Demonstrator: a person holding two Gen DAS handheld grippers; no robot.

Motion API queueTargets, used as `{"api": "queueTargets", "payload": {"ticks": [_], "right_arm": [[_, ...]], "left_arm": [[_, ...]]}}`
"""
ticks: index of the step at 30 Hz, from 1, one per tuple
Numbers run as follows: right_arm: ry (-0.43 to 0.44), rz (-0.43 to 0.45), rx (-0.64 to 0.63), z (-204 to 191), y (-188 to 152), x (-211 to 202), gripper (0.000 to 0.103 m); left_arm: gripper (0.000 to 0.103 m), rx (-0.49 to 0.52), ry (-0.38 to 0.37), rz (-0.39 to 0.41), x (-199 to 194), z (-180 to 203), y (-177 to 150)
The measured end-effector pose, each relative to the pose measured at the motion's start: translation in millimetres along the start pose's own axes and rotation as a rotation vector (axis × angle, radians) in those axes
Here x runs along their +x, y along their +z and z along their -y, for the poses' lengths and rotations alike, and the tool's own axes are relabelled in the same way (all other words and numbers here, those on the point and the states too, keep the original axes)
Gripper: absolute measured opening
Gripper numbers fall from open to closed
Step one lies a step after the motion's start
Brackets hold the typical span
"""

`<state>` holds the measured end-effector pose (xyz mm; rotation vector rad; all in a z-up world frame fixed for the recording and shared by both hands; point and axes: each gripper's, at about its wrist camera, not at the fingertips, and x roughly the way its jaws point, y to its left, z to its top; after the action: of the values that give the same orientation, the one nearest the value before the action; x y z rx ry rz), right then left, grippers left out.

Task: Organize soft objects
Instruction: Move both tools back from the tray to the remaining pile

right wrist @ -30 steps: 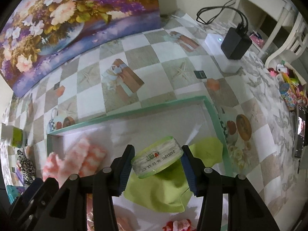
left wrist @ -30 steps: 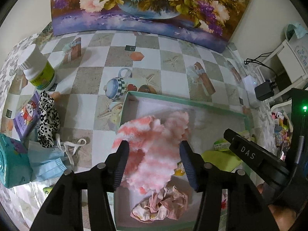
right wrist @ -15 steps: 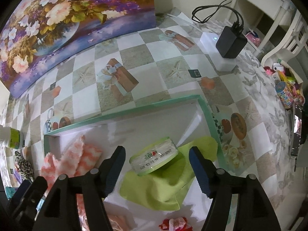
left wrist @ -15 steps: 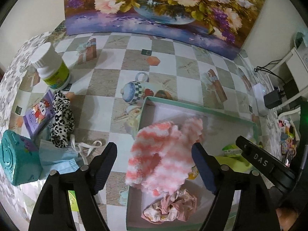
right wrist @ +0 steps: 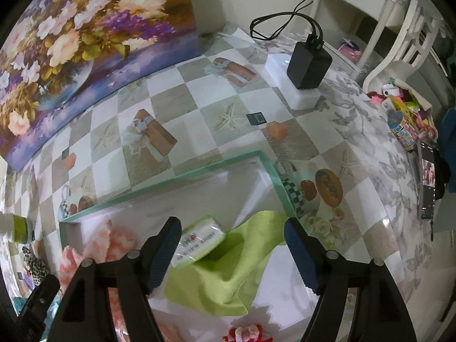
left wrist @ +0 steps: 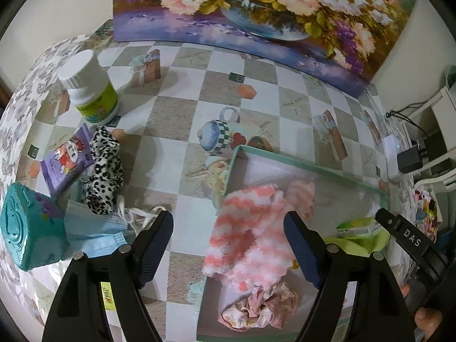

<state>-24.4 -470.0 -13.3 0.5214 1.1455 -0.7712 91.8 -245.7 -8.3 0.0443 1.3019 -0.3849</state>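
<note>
A big flower painting (left wrist: 256, 8) leans on the cream wall (left wrist: 62, 2) at the back of the table (left wrist: 176, 119). The table wears a checked cloth with teapot and gift pictures. On the right stand white furniture (right wrist: 379, 11) and a white chair (right wrist: 410, 42). A black cable (right wrist: 285, 22) runs to a black plug (right wrist: 309, 65) on a white box (right wrist: 296, 91).

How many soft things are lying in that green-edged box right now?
5 visible: fuzzy pink-and-white cloth draped over the left wall, crumpled floral fabric near front, lime cloth at right, tissue pack resting on it, red-white item at the front edge. More may be hidden.
</note>
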Motion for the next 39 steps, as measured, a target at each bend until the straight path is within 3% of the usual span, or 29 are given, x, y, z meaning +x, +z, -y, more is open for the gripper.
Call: {"api": "queueTargets", "payload": {"ticks": [5,11,19,27,39], "right_arm": [[0.002,0.019,-0.008,-3.0,1.1,-7.4,0.078],[0.038,0.045,-0.025,-15.6,0.9,-21.0,0.078],[0.100,0.079,-0.149,-66.4,-10.1,-40.6,0.078],[0.153,0.096,-0.278,-115.5,-29.4,-55.3,0.078],[0.368,0.070,-0.393,-178.6,-63.8,-66.0,0.078]], "left_arm": [[0.089,-0.045,0.006,0.011,-4.2,-17.2,6.1],[0.089,-0.096,0.049,0.068,-22.6,-45.4,16.4],[0.089,-0.190,0.151,0.134,-47.5,-103.2,27.2],[0.090,-0.298,0.177,0.127,-55.0,-154.1,25.5],[0.090,-0.363,0.202,0.131,-66.0,-205.4,20.2]]}}
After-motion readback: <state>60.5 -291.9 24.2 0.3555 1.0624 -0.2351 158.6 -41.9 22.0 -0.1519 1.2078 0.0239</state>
